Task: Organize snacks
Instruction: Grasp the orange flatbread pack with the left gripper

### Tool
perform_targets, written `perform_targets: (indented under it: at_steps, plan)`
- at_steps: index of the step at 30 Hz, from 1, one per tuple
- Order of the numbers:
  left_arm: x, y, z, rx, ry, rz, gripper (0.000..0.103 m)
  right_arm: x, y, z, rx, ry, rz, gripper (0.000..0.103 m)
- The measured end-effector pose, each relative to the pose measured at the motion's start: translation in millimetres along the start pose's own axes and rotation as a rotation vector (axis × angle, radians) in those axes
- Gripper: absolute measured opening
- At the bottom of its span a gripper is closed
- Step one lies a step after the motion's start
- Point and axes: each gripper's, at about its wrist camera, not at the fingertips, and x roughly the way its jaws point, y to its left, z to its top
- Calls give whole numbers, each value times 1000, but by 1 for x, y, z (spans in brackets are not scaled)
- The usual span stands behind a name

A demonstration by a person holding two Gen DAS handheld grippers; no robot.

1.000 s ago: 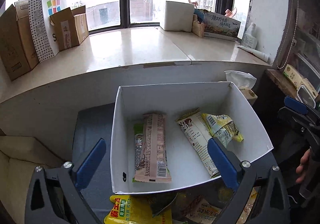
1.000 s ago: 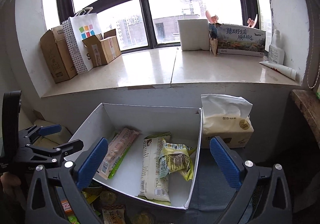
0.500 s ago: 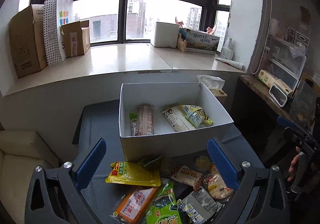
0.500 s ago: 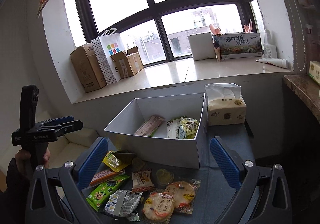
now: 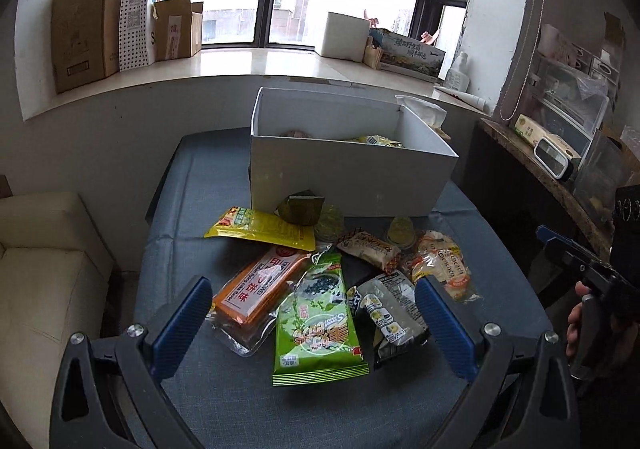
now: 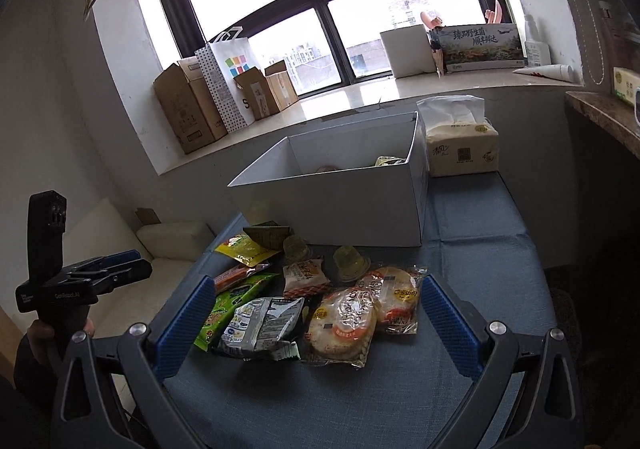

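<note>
On the blue table cloth [image 5: 192, 185] I count about ten loose snacks in one pile, in front of one white box [image 5: 352, 177]. From left to right in the left wrist view: one yellow pouch [image 5: 260, 229], one orange cake bar [image 5: 260, 285], one green seaweed pack [image 5: 316, 325], one silver-black packet [image 5: 390, 313] and two rice cracker packs [image 5: 440, 261]. Behind them lie one dark green triangle packet [image 5: 301, 207], one small brown-white pack [image 5: 368, 249] and two jelly cups [image 5: 402, 231].

The green seaweed pack has its long axis running away from the camera, leaning a little to the right at the far end. The orange cake bar lies diagonal, its far end toward the right.

The left gripper [image 5: 312, 323] is wide apart and holds nothing; it hangs above the seaweed pack. The right gripper [image 6: 314, 323] is also wide apart and empty, above the silver-black packet [image 6: 260, 323] and the rice cracker packs [image 6: 344, 323].

Only the right wrist view shows the tissue pack [image 6: 460, 145] fully, just beside the box on its right. Inside the box, both views show only the tops of a few snacks.
</note>
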Motion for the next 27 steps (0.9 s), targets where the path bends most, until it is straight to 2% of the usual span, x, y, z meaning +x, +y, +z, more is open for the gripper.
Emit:
perform_targets:
  at_steps: [9,15,18,21,23,27]
  plan:
    - [35,24,-8,-43,66,38,103,30,23,-19,-58,82,17,103]
    - [63,50,-1,-101,115,15,103,36,32,-28,-87,106,18,103]
    - [76,52,0,-29,127,5,103,39,36,-31,-97,122,31,103]
    - [101,57,0,31,209,-28,103,40,40,-33,-111,132,32,103]
    - [116,60,0,87,236,-46,103,41,42,-35,-115,132,37,103]
    - [143,66,-1,177,343,-198,103,43,43,-38,-125,145,35,103]
